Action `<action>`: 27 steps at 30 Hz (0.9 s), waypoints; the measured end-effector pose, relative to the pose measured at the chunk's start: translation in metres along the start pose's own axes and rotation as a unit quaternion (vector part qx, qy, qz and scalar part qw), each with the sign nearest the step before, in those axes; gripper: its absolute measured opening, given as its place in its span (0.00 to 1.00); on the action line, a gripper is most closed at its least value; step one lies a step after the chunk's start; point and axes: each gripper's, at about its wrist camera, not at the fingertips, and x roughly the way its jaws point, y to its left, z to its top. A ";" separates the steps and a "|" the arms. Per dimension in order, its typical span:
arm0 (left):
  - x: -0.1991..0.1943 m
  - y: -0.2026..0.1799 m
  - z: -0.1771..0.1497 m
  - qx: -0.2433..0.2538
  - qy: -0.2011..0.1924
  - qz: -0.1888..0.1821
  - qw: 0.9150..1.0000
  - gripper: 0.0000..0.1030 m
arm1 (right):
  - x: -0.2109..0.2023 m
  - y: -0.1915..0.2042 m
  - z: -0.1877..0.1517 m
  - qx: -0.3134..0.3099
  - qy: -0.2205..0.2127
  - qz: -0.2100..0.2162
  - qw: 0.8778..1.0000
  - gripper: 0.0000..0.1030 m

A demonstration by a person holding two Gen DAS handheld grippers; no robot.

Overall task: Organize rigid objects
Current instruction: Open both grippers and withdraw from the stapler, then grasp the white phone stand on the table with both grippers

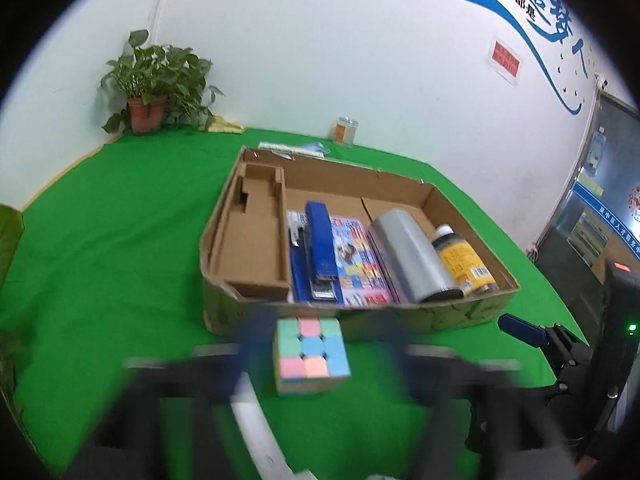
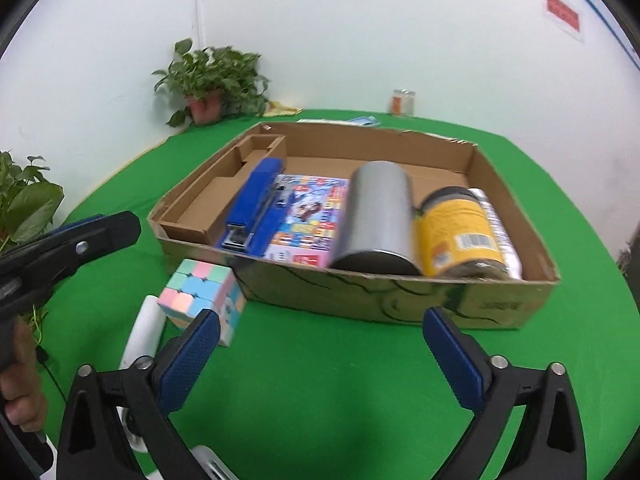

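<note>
One thing is not yet put away: the cube (image 2: pixel 204 296), with its soft pink, blue and green squares. It sits on the green cloth (image 2: pixel 320 380), just outside the near wall of the cardboard box (image 2: pixel 400 292), close to its left end. A white curved thing (image 2: pixel 146 332) lies on the cloth right beside it.

Four things lie in the box in a neat row, side by side, so they all fit. The blue stapler (image 2: pixel 256 208) is on the left, next to the colourful book (image 2: pixel 308 216). Then comes the grey can (image 2: pixel 376 216) on its side, and the yellow bottle (image 2: pixel 456 232) on its side too. The left part of the box has a smaller cardboard tray (image 1: pixel 252 248) with nothing in it, so I think there is room for the cube.

The left gripper (image 1: pixel 320 344) points at the cube, and its picture is very blurry. Its fingers look like they stand on each side of the cube with gaps, so they seem apart and not squeezing. I think it wants to pick the cube up.

The right gripper (image 2: pixel 320 340) hangs over bare cloth in front of the box. Its blue fingers (image 2: pixel 188 364) are wide apart and hold nothing. It looks like it is staying out of the way.

Next, the left fingers need to close on two flat sides of the cube. A cube can twist and slip if pinched on its corners.
</note>
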 end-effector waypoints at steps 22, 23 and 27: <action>-0.034 -0.025 -0.103 -0.001 0.124 -0.014 0.992 0.92 | -0.054 -0.034 -0.128 0.002 0.070 0.210 0.975 1.00; -0.036 -0.027 -0.107 0.002 0.125 -0.016 0.992 0.92 | -0.056 -0.029 -0.133 -0.005 0.073 0.223 0.972 1.00; -0.036 -0.029 -0.118 -0.016 0.161 -0.055 0.985 0.83 | -0.064 -0.013 -0.147 -0.041 0.080 0.265 0.960 1.00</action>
